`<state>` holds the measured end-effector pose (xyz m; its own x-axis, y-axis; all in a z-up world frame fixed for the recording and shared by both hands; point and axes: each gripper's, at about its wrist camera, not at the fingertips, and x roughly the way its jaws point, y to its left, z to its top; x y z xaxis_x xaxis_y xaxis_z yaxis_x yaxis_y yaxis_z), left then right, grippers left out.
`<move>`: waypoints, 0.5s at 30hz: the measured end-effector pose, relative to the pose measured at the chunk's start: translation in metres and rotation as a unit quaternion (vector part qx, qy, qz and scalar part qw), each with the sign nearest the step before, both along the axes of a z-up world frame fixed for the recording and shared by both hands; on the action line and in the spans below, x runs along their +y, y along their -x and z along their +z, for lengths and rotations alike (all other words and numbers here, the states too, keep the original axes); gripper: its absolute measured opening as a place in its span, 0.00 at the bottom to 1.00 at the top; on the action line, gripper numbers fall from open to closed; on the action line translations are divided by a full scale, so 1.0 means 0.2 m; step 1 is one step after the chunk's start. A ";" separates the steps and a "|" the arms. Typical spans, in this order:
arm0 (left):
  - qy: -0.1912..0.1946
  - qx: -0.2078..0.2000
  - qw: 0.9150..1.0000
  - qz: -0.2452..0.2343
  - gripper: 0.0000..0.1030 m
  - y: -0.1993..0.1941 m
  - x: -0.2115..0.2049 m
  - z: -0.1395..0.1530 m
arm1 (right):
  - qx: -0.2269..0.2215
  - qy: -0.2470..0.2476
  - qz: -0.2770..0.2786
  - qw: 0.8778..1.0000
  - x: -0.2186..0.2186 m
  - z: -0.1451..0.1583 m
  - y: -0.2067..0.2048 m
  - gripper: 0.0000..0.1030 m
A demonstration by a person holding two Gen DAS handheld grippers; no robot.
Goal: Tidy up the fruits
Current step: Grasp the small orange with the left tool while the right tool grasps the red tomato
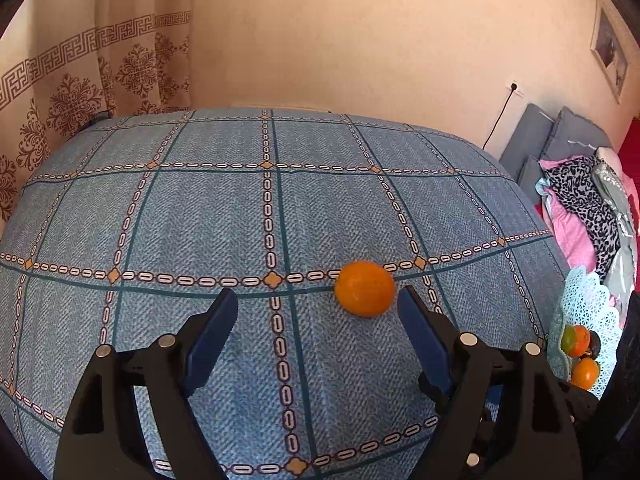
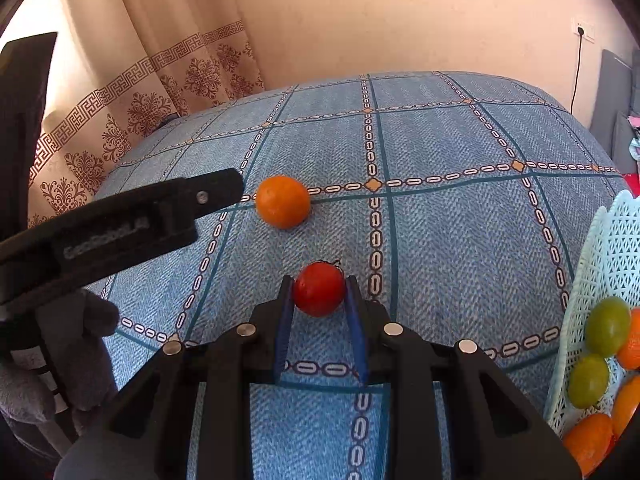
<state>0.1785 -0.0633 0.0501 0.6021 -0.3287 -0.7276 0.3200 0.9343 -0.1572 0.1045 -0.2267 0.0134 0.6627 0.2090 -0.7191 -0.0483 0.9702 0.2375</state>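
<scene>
Right gripper [image 2: 319, 294], lower centre of the right wrist view: its 2 blue pads are clenched on a red fruit [image 2: 320, 289], 1 pad against each side. The red fruit sits at the fingertips, over the blue checked tablecloth [image 2: 460, 240]; whether it touches the cloth cannot be told.

Left gripper [image 1: 318, 316], lower part of the left wrist view: released, jaws standing wide, nothing between the pads. An orange fruit [image 1: 365, 289] lies on the tablecloth right of centre, just beside the tip of the right-hand finger [image 1: 420, 332] and slightly beyond it; contact cannot be confirmed. In the right wrist view the same orange fruit [image 2: 283, 201] appears left of centre, with the black body of the left gripper reaching in from the left edge, its tip near the fruit. A hand in a grey glove [image 2: 60, 344] holds that gripper at the lower left edge.

A pale blue lattice basket [image 2: 600, 264] stands at the right edge of the right wrist view, on the table's right side. Visible inside: 2 green fruits [image 2: 608, 326] and several orange ones [image 2: 588, 440]. In the left wrist view the basket [image 1: 584, 300] shows at the lower right edge.

Background: a patterned curtain [image 2: 160, 92] at upper left, a plain wall [image 1: 360, 32] behind the table, and a pile of clothing [image 1: 588, 204] at the right edge of the left wrist view.
</scene>
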 end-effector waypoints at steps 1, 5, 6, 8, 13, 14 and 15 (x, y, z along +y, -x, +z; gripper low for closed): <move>0.001 0.004 1.000 -0.003 0.79 -0.01 -0.02 -0.01 | -0.001 -0.001 0.003 1.000 0.00 0.00 0.01 0.25; 0.004 0.009 1.000 -0.017 0.74 -0.03 -0.08 -0.03 | -0.006 0.005 0.011 1.000 0.02 0.01 0.06 0.26; 0.001 0.010 1.000 -0.021 0.71 -0.04 -0.09 -0.04 | -0.006 0.006 0.012 1.000 0.02 0.01 0.06 0.26; -0.004 0.013 0.999 -0.029 0.66 -0.05 -0.13 -0.05 | -0.004 0.004 0.016 1.000 0.03 0.00 0.07 0.26; -0.014 0.021 0.999 -0.044 0.52 -0.08 -0.17 -0.08 | -0.003 0.000 0.020 1.000 0.04 0.00 0.10 0.26; -0.016 0.023 0.999 -0.045 0.51 -0.09 -0.19 -0.09 | -0.002 0.000 0.019 1.000 0.04 0.00 0.10 0.26; -0.018 0.024 0.998 -0.046 0.47 -0.09 -0.20 -0.10 | -0.002 0.001 0.018 1.000 0.04 -0.01 0.11 0.26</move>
